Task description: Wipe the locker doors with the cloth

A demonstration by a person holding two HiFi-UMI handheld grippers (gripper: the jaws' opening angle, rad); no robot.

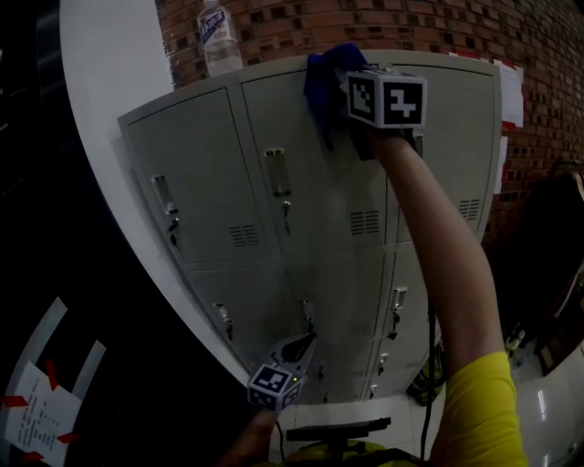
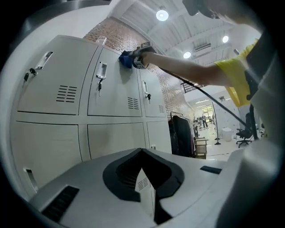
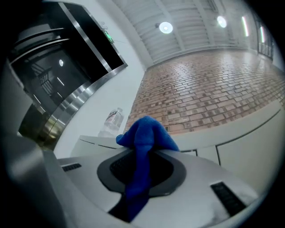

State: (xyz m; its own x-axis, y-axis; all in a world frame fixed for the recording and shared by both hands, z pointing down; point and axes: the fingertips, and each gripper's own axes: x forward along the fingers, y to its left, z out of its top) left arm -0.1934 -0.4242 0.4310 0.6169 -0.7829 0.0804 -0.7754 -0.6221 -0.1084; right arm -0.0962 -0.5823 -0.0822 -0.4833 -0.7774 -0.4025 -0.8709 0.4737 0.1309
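Brick wall (image 1: 438,27) rose behind grey lockers (image 1: 228,182). The right gripper (image 1: 370,114) had its jaws clamped on the blue cloth (image 1: 324,77) and pressed it to the top of the upper middle door, beside the seam with the right door. The left gripper (image 1: 301,347) hung low by the bottom doors, jaws together on nothing.

No door looked different from the others, so I judged most wiping lay ahead.

The top edge sat just above, with a bottle (image 1: 219,36) well to the left. Latches (image 1: 278,178) jutted below in the downward path.

Plastic bottle (image 1: 219,36), brick wall (image 1: 411,23); ceiling lamp (image 2: 162,14)
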